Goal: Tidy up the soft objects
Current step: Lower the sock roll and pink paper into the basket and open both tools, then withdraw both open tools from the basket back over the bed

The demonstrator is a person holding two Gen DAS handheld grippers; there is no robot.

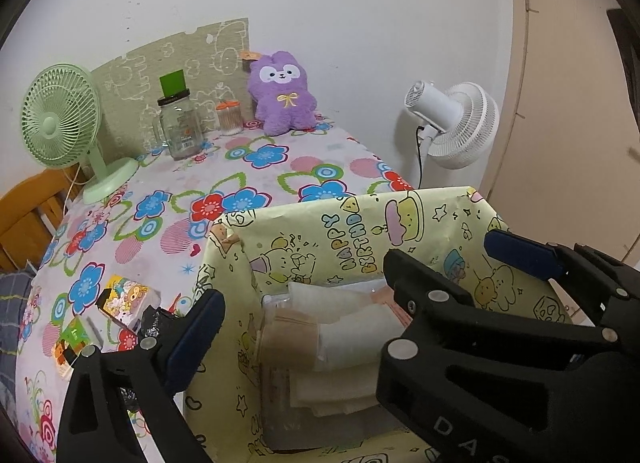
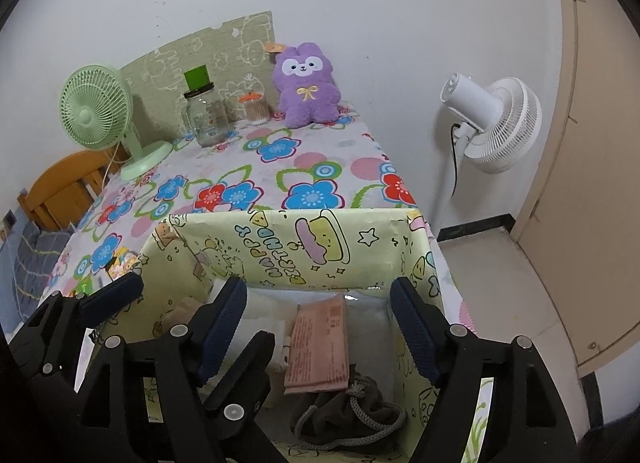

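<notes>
The bench point(image 2: 320, 167) carries a paper-wrapped box point(image 2: 280, 247) at its near edge, within reach, to collect the soft goods. Already inside lie folded cloths point(image 1: 352, 335), a pink packet point(image 2: 320, 343) and a drawstring pouch point(image 2: 352, 407); the purple plush point(image 2: 306, 83) sits well apart at the wall, probably next. Left hand-held gripper point(image 1: 352, 283) and right hand-held gripper point(image 2: 320, 327) hang over the box, both spread, holding nothing.

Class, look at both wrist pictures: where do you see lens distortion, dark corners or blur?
Left wrist view: black corners, the door frame bows in a curve, and the folded things inside the box look soft and blurred. Right wrist view: the same dark corners and a bowed door; the purple plush stays sharp under even, soft light.
</notes>
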